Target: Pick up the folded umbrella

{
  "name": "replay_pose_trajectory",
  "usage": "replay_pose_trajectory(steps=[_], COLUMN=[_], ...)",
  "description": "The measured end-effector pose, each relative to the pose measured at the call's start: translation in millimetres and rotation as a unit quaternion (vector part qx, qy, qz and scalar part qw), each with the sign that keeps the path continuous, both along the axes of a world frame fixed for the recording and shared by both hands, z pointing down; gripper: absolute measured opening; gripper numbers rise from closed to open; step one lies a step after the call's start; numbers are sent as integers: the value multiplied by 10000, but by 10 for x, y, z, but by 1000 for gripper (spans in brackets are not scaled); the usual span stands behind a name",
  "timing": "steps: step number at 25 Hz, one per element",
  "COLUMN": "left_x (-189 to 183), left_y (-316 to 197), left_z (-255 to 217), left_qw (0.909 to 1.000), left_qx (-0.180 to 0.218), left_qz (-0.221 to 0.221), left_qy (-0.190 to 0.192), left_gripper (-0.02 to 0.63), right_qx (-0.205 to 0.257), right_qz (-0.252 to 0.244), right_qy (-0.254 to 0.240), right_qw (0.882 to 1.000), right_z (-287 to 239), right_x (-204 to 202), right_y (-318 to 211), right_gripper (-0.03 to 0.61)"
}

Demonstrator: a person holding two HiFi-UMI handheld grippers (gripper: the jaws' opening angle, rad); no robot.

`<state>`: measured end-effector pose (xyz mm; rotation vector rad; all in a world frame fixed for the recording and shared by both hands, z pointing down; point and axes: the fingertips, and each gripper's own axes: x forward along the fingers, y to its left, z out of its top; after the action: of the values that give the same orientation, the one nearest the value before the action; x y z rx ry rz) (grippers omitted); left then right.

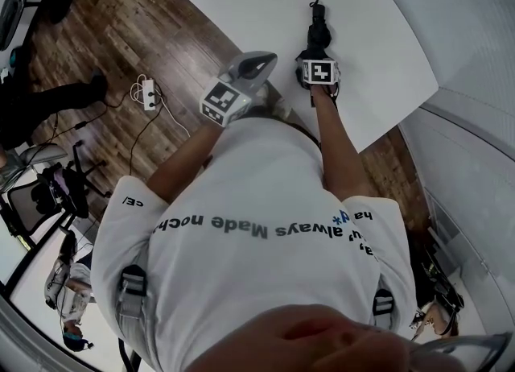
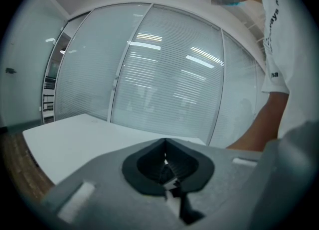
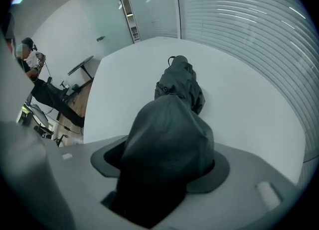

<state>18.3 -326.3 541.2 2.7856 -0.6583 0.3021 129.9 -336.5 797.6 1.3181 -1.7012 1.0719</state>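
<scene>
Right hand-held gripper (image 3: 164,174) clamps the folded umbrella (image 3: 174,124), crumpled dark fabric; left hand-held gripper (image 2: 167,167) has jaws together.

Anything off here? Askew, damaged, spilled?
Nothing stands out. The folded umbrella looks intact on the white table, with the right gripper shut on its near end; the left gripper is shut and empty.

The bare left forearm (image 1: 187,163) and right forearm (image 1: 338,149) both reach forward. The left gripper (image 2: 165,162) is held level, its fingers pressed together with nothing between them. The right gripper (image 1: 319,47), further out, has its fingers clamped around the folded umbrella (image 3: 179,82).
</scene>
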Motion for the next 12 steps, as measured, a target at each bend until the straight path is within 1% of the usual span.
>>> replay_pose_trajectory(steps=[3, 6, 9, 12], left_x=[4, 19, 5, -30], left_y=[53, 105, 164, 185], left_z=[-30, -49, -88, -134], left_qw=[10000, 10000, 9999, 9999], left_qx=[6, 52, 90, 97], left_qz=[-27, -37, -56, -85], left_qy=[-16, -37, -31, -14], left_gripper=[0, 0, 0, 0], right_qx=[-16, 131, 315, 388], right_qz=[95, 274, 303, 290], right_qy=[-121, -286, -385, -507], right_qw=[9999, 9991, 9983, 9975], right_z=[-38, -88, -164, -249], right_x=[38, 83, 84, 54], right_y=[42, 80, 136, 176], right_gripper=[296, 265, 250, 242])
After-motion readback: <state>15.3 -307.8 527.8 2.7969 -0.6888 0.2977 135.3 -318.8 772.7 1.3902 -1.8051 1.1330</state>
